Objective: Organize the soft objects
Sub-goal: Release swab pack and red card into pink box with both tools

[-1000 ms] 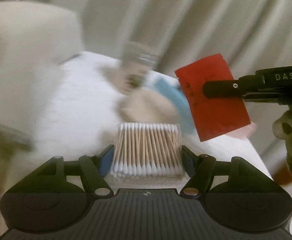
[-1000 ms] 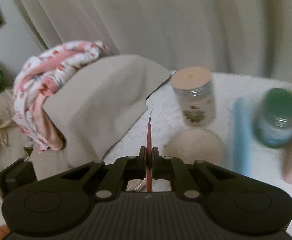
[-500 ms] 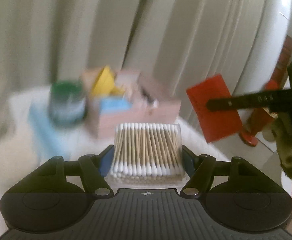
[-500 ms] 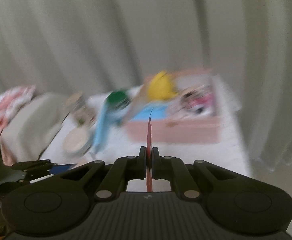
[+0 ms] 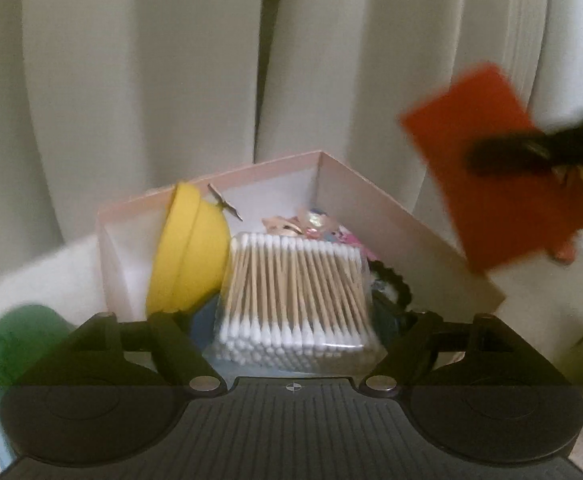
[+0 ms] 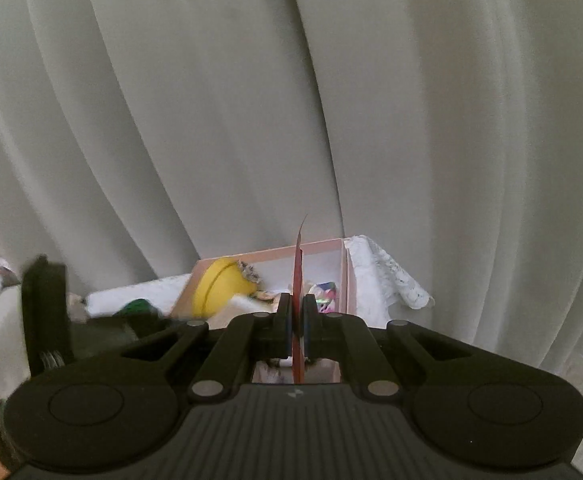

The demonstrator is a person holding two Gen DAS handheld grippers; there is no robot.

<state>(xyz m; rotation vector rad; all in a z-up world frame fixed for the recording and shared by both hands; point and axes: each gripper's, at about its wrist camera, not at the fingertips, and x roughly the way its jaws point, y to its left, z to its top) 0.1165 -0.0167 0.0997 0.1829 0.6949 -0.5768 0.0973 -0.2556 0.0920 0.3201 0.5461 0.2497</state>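
My left gripper (image 5: 293,322) is shut on a clear pack of cotton swabs (image 5: 295,296) and holds it over the open pink box (image 5: 391,216). The box holds a yellow bowl-shaped object (image 5: 189,256), a small doll figure (image 5: 307,224) and a black scalloped item (image 5: 391,280). My right gripper (image 6: 297,322) is shut on a thin red sheet (image 6: 298,280), seen edge-on, just in front of the same box (image 6: 315,248). In the left wrist view the red sheet (image 5: 491,184) hangs to the right of the box, above its right wall.
A green-lidded jar (image 5: 15,340) stands left of the box on the white cloth-covered table (image 5: 31,276). Grey-white curtains (image 6: 291,100) hang close behind the box. A lace cloth edge (image 6: 395,276) drapes off the table's right side.
Both grippers have swung right from the jars and pillow to the pink box, still holding the swab pack and the red sheet. The box is now directly below the swabs.
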